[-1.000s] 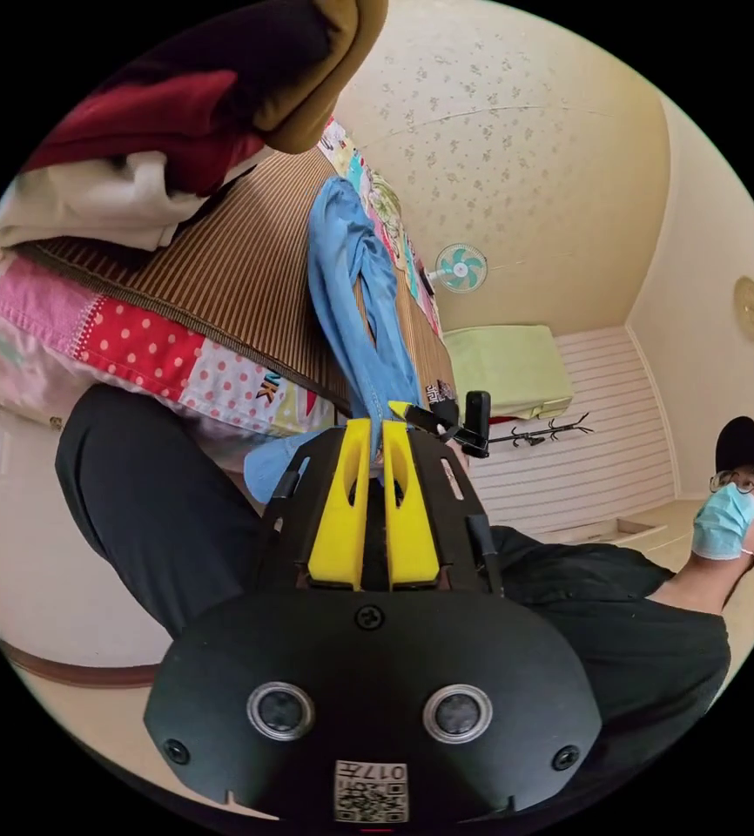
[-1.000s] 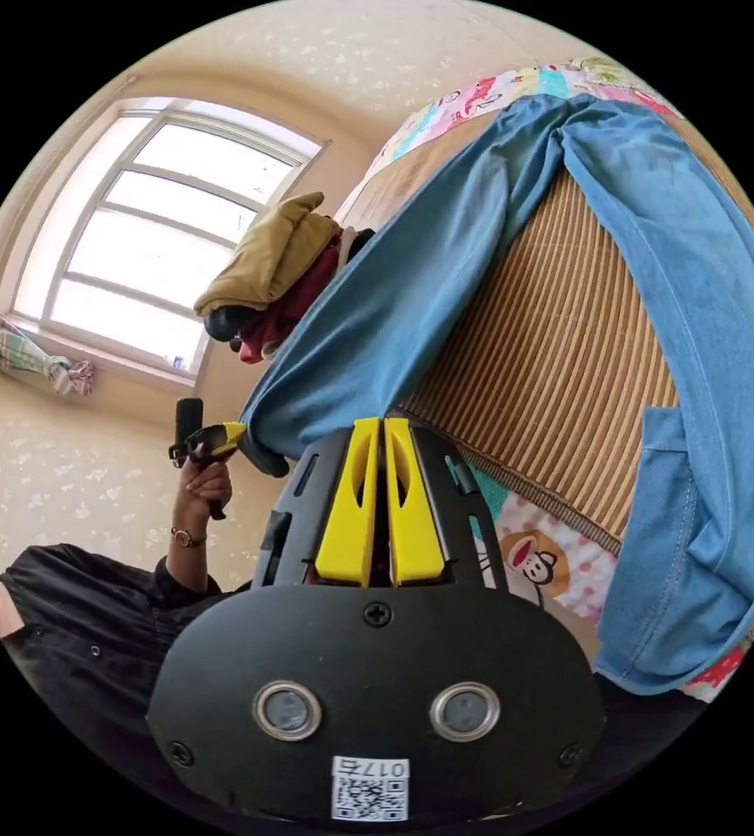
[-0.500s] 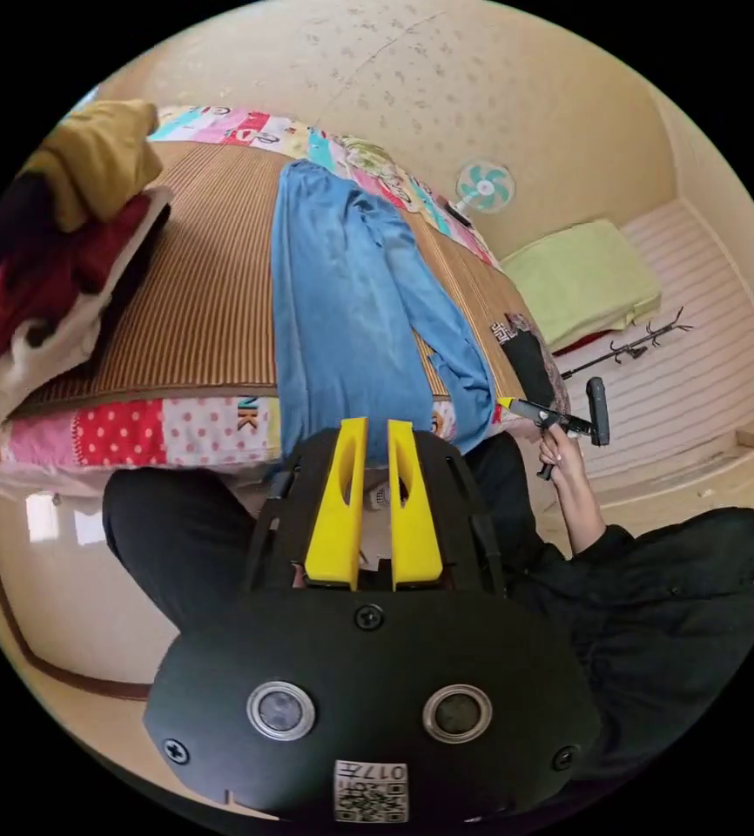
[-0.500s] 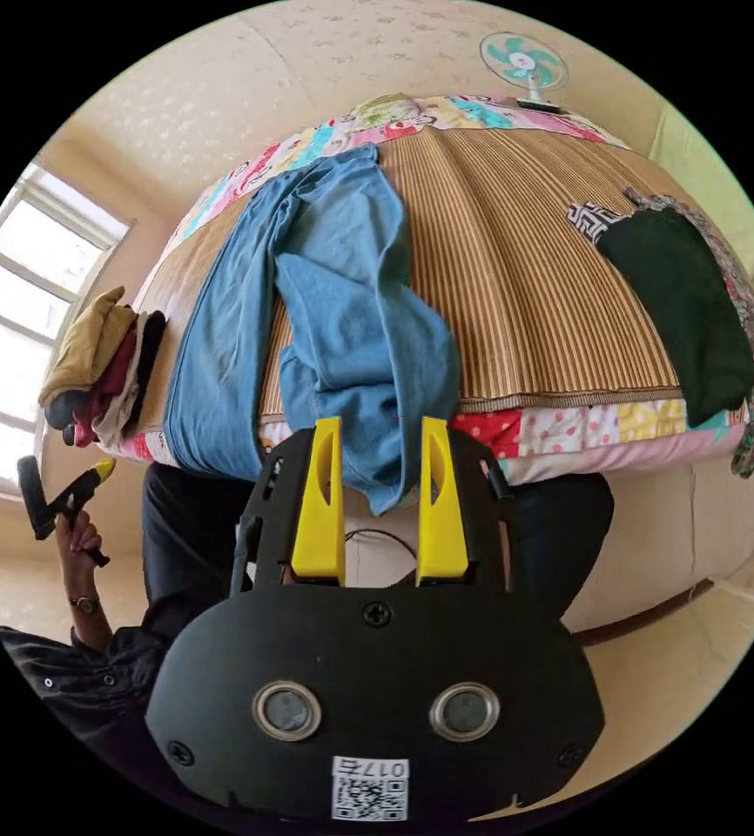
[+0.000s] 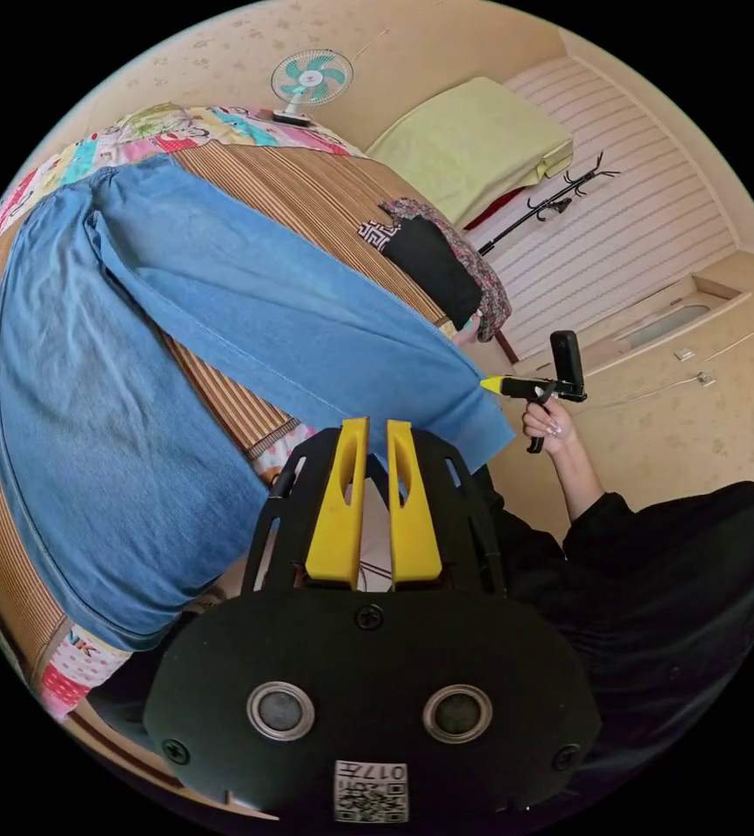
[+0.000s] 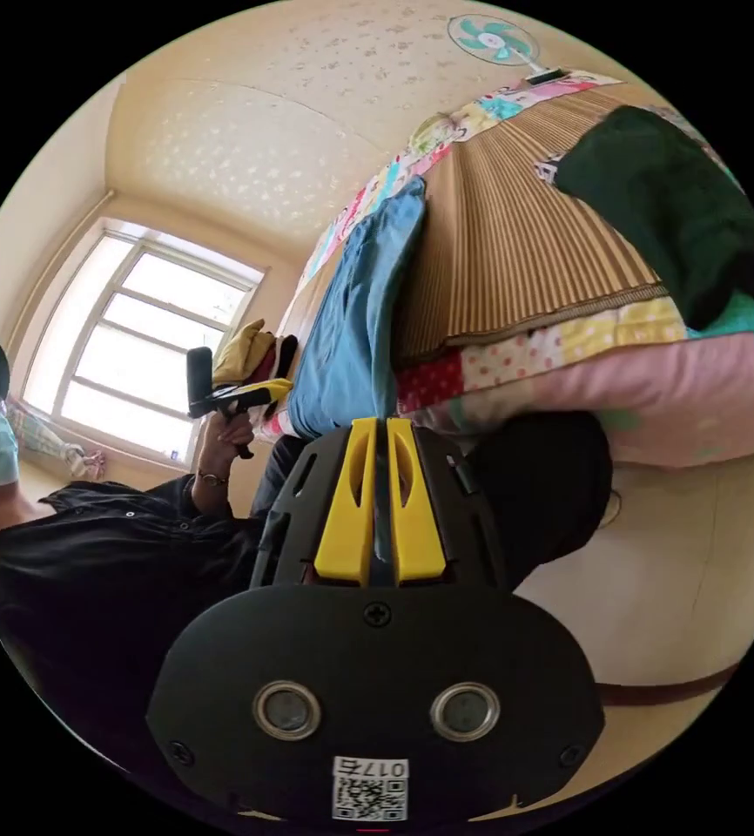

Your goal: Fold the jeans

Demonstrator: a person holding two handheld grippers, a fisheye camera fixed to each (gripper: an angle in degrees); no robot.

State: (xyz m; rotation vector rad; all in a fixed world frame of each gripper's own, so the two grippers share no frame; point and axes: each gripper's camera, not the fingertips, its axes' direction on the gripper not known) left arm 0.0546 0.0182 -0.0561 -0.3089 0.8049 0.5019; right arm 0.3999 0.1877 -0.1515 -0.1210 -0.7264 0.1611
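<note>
Soft blue denim jeans drape off the ribbed mat; left gripper slightly parted, empty; right gripper pinches their hem.

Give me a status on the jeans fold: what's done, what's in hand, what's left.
Done: the jeans lie spread lengthwise on the striped mat, legs side by side, one end hanging over the bed edge. In hand: the right gripper sits at a corner of that end, and the left gripper is close to the denim with a slight gap between its jaws. Left: no fold is visible, so all the folding.
</note>
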